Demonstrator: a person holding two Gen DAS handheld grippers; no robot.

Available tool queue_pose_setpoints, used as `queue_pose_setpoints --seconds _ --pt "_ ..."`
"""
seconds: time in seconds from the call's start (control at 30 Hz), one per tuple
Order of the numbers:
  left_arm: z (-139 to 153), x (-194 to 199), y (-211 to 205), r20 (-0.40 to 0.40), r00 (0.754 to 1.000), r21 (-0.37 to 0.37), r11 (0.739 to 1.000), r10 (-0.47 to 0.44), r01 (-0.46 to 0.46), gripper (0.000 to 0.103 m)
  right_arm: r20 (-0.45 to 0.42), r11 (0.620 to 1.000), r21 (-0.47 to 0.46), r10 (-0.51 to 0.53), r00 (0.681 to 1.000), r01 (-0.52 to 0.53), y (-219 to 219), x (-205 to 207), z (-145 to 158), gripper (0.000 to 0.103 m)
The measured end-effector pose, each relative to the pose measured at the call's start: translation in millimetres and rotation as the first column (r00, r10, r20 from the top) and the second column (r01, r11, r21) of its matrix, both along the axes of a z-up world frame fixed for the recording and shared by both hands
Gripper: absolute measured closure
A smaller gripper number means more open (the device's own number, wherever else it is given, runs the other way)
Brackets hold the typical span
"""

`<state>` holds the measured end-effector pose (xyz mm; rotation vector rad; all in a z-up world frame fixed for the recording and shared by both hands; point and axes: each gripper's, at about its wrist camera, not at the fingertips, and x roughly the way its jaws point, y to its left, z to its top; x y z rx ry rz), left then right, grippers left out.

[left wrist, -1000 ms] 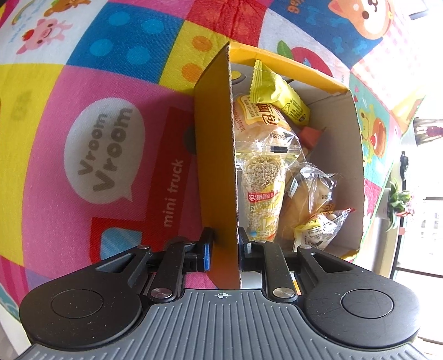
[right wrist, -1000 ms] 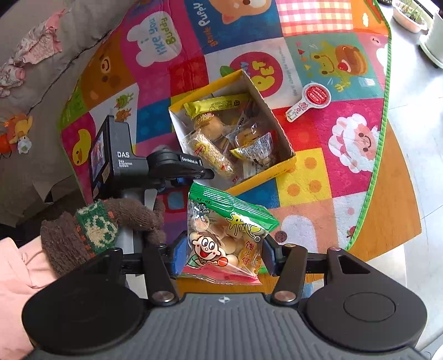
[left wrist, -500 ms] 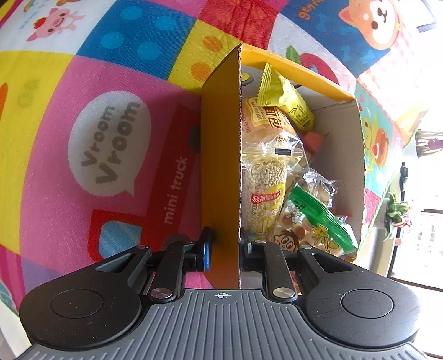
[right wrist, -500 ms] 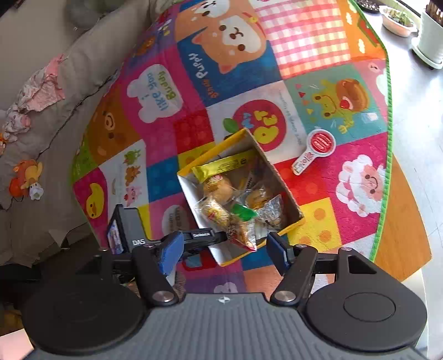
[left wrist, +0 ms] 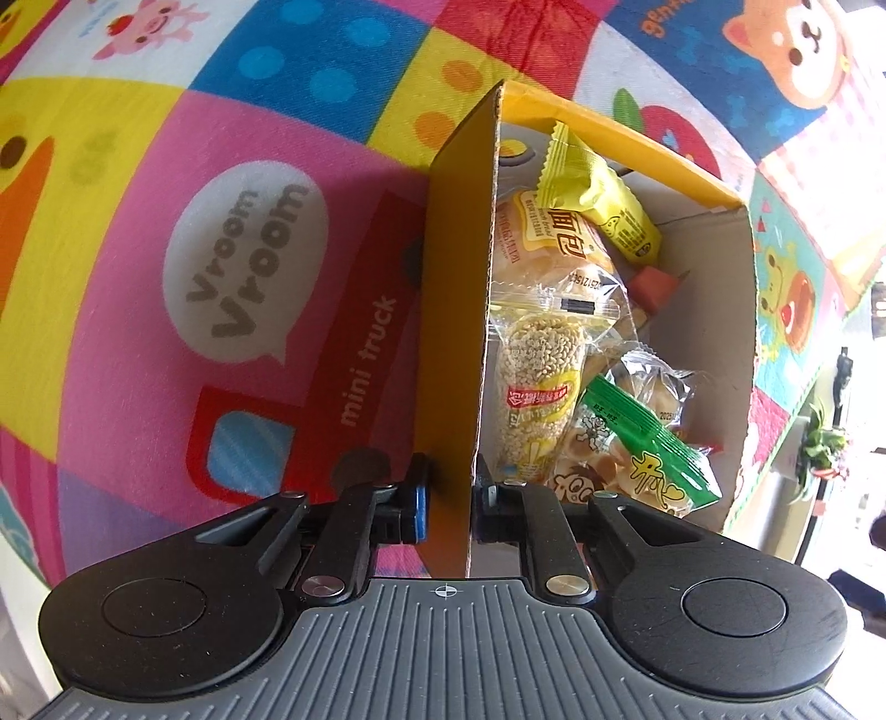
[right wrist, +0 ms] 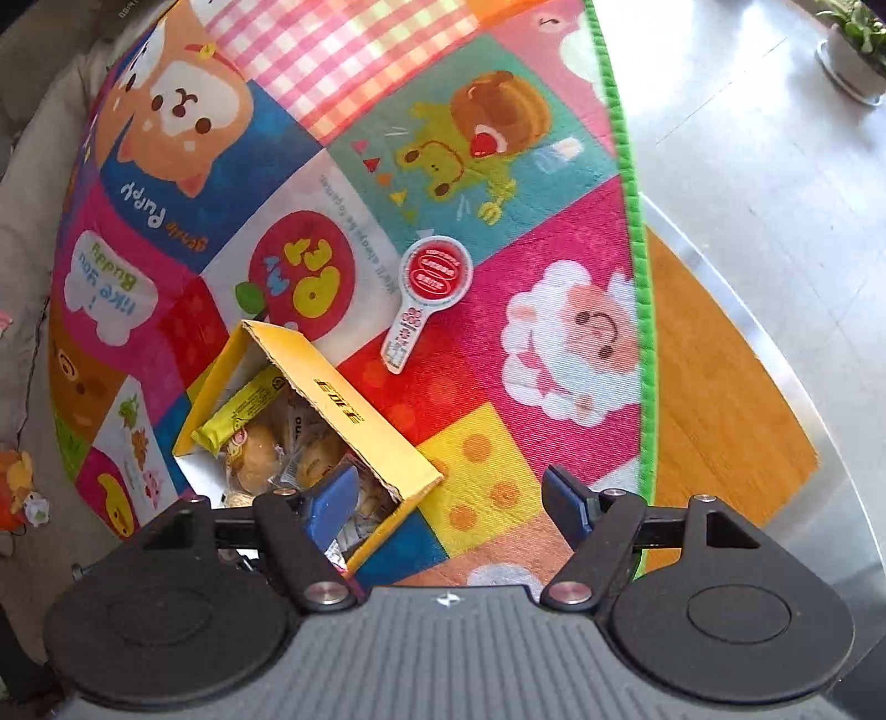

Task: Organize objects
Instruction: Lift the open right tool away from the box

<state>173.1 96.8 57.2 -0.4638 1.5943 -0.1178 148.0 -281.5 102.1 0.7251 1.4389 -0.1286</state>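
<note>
A yellow cardboard box (left wrist: 451, 310) stands on the colourful play mat and holds several snack packets. My left gripper (left wrist: 447, 493) is shut on the box's near side wall. The green-topped cartoon snack bag (left wrist: 637, 454) lies inside the box at its near end, beside a long grain bar (left wrist: 534, 399) and a yellow packet (left wrist: 601, 199). In the right wrist view the box (right wrist: 354, 421) sits lower left. My right gripper (right wrist: 448, 501) is open and empty above the mat, just right of the box. A red and white paddle-shaped pack (right wrist: 429, 288) lies on the mat beyond.
The mat's green edge (right wrist: 631, 183) runs along the right, with a wooden round tabletop (right wrist: 714, 399) and grey floor beyond. A potted plant (right wrist: 853, 50) stands at the far top right. A grey cushion (right wrist: 33, 166) lies at the left.
My right gripper opened and let the green-topped snack bag drop into the box. It then drew back and swung right. My left gripper kept its hold on the box wall.
</note>
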Motion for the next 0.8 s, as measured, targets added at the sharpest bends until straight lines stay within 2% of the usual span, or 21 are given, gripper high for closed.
queue_pose_setpoints --seconds 0.13,0.17,0.2,0.23,0.33,0.43,0.5,0.57,0.63,0.7,0.77,0.8 --pt "2.1 -1.1 0.3 -0.005 1.0 0.006 1.0 0.015 -0.015 0.088 -0.023 0.981 0.114 0.158 0.987 -0.154 35.9 29.7 -21.7 0.031" --pt "2.6 -2.8 2.2 -0.004 1.0 0.004 1.0 0.019 -0.019 0.088 -0.037 0.971 0.146 0.195 0.98 -0.188 49.1 32.9 -27.3 0.038" --pt "2.8 -3.6 3.4 -0.003 1.0 0.002 1.0 0.025 -0.025 0.088 -0.043 0.96 0.164 0.239 0.97 -0.229 62.7 34.1 -31.3 0.053" --pt "2.5 -4.3 4.1 -0.003 0.999 -0.002 0.999 0.034 -0.034 0.088 -0.044 0.946 0.169 0.286 0.957 -0.275 76.5 33.8 -33.4 0.057" --pt "2.4 -8.0 8.9 0.001 0.999 -0.013 0.999 0.049 -0.049 0.088 -0.029 0.898 0.176 0.415 0.909 -0.404 113.5 30.4 -36.0 0.058" --pt "2.1 -10.8 11.8 0.005 0.998 -0.023 0.997 0.069 -0.068 0.088 -0.041 0.865 0.165 0.487 0.873 -0.475 136.5 35.7 -42.5 0.062" --pt "2.0 -14.1 15.0 0.006 0.996 -0.029 0.996 0.084 -0.084 0.088 -0.068 0.862 0.137 0.5 0.864 -0.488 145.9 46.8 -50.8 0.073" --pt "3.0 -17.7 17.6 0.008 0.995 -0.033 0.995 0.098 -0.098 0.088 -0.086 0.876 0.129 0.477 0.875 -0.465 149.4 61.4 -58.2 0.077" --pt "4.3 -20.4 19.3 0.01 0.994 -0.04 0.993 0.11 -0.109 0.088 -0.08 0.892 0.155 0.44 0.894 -0.425 150.6 74.6 -60.0 0.077" --pt "5.2 -22.9 21.2 0.009 0.993 -0.048 0.992 0.116 -0.115 0.088 -0.037 0.896 0.216 0.404 0.914 -0.387 150.4 85.4 -56.5 0.077" --pt "5.9 -25.3 23.7 0.008 0.992 -0.056 0.991 0.122 -0.121 0.088 -0.001 0.896 0.197 0.405 0.914 -0.397 153.2 92.1 -48.4 0.077" --pt "6.4 -25.8 24.2 0.008 0.992 -0.058 0.991 0.125 -0.124 0.088 0.024 0.889 0.149 0.435 0.9 -0.433 156.8 95.9 -43.3 0.077"
